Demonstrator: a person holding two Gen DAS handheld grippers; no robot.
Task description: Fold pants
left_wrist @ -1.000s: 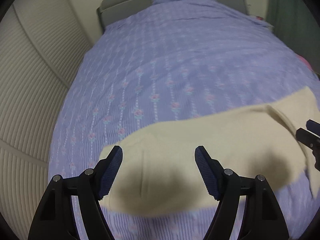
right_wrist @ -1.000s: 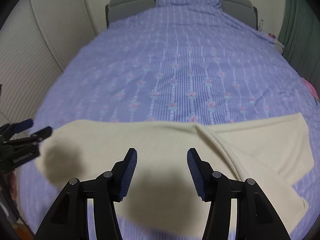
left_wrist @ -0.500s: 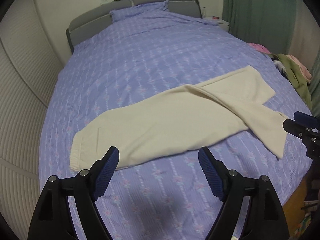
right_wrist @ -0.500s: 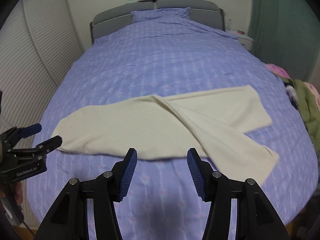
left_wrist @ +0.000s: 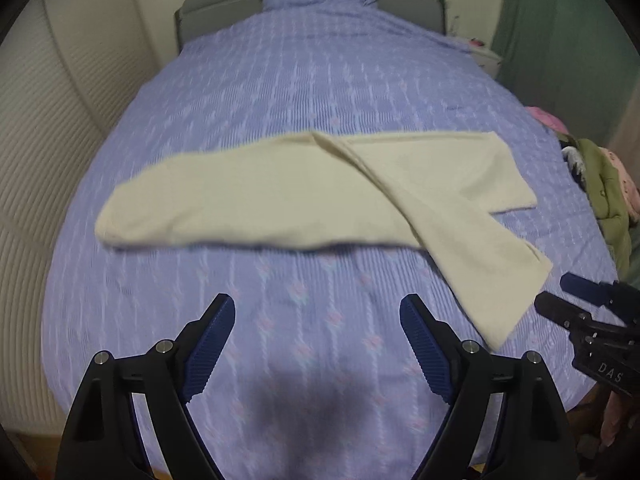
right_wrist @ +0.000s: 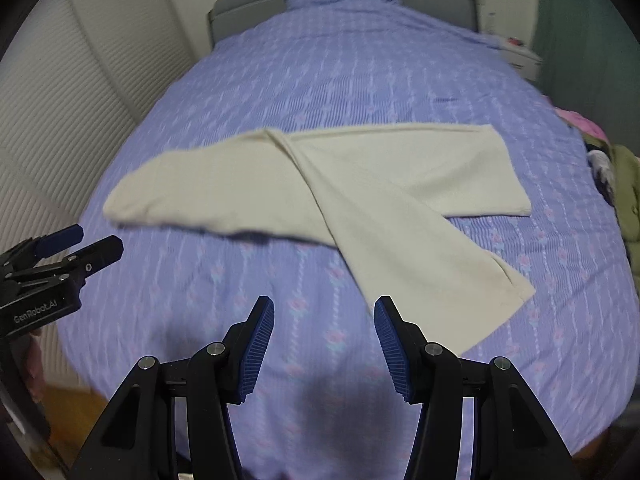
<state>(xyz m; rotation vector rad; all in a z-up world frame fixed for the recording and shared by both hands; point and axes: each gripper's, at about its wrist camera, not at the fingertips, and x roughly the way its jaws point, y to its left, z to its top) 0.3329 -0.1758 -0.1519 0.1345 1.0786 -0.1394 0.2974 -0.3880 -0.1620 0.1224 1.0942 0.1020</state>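
Observation:
Cream pants (left_wrist: 280,200) (right_wrist: 280,188) lie flat across the purple bedspread (left_wrist: 320,80), waist end at the left, the two legs splaying to the right in a V. The nearer leg runs toward the bed's front right. My left gripper (left_wrist: 316,308) hovers over bare bedspread short of the pants, jaws opening, nothing between them. My right gripper (right_wrist: 324,306) is open and empty, close to the hem of the nearer leg. Each gripper shows in the other's view: the right gripper (left_wrist: 554,291) at the right edge, the left gripper (right_wrist: 98,238) at the left edge.
A heap of green and pink clothes (left_wrist: 604,188) (right_wrist: 628,184) sits at the bed's right edge. The grey headboard (left_wrist: 216,20) and a pillow are at the far end. A ribbed white wall (left_wrist: 40,140) runs along the left, a green curtain (left_wrist: 560,20) on the right.
Both grippers have pulled back from over the pants toward the foot of the bed, so the whole garment now lies ahead of them. The left jaws have spread wider.

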